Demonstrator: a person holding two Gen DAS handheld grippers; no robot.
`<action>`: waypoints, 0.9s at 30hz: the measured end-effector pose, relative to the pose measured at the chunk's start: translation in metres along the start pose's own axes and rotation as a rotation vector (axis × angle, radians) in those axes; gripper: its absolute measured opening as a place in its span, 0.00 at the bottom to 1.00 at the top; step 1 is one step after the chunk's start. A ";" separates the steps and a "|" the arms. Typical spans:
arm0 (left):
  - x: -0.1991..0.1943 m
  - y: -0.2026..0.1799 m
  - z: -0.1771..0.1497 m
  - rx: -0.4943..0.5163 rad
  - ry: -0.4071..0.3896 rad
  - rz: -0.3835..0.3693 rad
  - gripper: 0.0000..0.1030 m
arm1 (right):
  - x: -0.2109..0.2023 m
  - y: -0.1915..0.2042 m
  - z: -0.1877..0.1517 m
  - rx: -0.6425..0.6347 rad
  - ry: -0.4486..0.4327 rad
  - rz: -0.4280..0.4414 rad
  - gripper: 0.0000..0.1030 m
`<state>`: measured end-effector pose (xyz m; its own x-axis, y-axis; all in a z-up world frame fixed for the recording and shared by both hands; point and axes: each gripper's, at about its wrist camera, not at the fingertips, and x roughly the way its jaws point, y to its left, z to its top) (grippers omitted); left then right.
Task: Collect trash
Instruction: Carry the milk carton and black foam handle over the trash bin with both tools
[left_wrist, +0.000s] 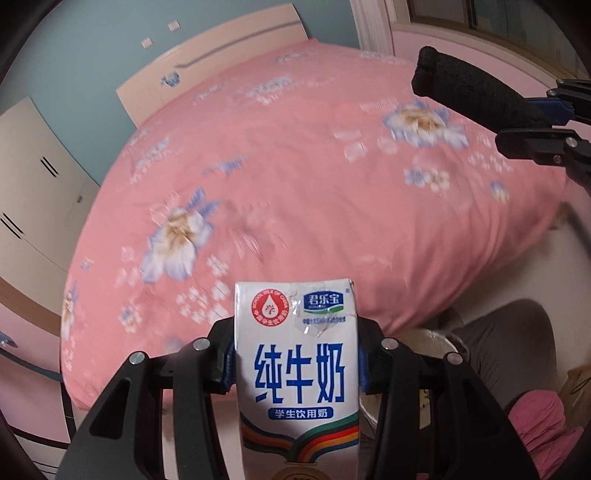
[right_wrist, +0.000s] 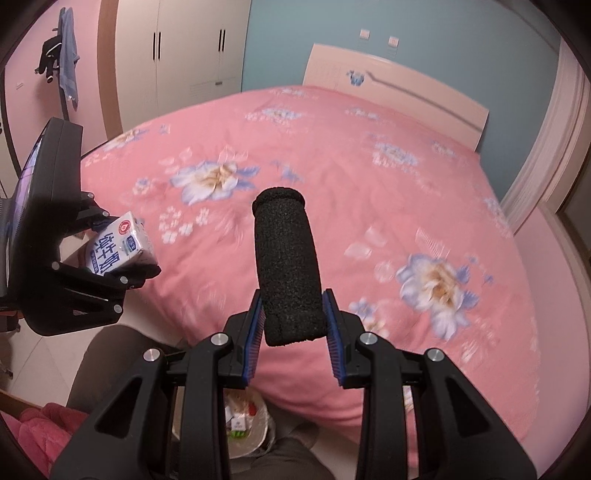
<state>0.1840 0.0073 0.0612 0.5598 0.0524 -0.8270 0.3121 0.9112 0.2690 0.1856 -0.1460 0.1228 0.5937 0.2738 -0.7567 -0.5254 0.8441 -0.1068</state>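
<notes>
A white milk carton (left_wrist: 295, 373) with blue lettering stands upright between the pads of my left gripper (left_wrist: 295, 369), which is shut on it. The right wrist view shows the same carton (right_wrist: 120, 247) at the far left, tilted in the left gripper (right_wrist: 110, 254). My right gripper (right_wrist: 294, 328) is shut on a black foam tube (right_wrist: 286, 266), whose lower end sits between the blue pads (right_wrist: 255, 332). In the left wrist view the tube (left_wrist: 472, 92) and the right gripper (left_wrist: 550, 110) are at the upper right. Both grippers hang over the near edge of the bed.
A bed with a pink floral sheet (right_wrist: 332, 177) fills both views. Below the grippers stands a white-lined bin (right_wrist: 258, 428) with some rubbish in it, also seen in the left wrist view (left_wrist: 432, 341). A person's grey-trousered leg (left_wrist: 517, 350) and pink fluffy garment (left_wrist: 539, 424) are beside it. Cupboards (right_wrist: 177, 55) line the far wall.
</notes>
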 end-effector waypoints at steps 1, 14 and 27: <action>0.004 -0.002 -0.004 0.001 0.009 -0.006 0.48 | 0.005 0.000 -0.008 0.006 0.015 0.010 0.31; 0.082 -0.045 -0.062 0.023 0.175 -0.109 0.48 | 0.085 0.024 -0.093 0.028 0.219 0.101 0.31; 0.160 -0.087 -0.112 0.018 0.344 -0.230 0.48 | 0.159 0.053 -0.175 0.048 0.436 0.202 0.31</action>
<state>0.1609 -0.0176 -0.1498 0.1851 -0.0154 -0.9826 0.4145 0.9078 0.0638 0.1453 -0.1391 -0.1161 0.1665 0.2242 -0.9602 -0.5693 0.8170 0.0921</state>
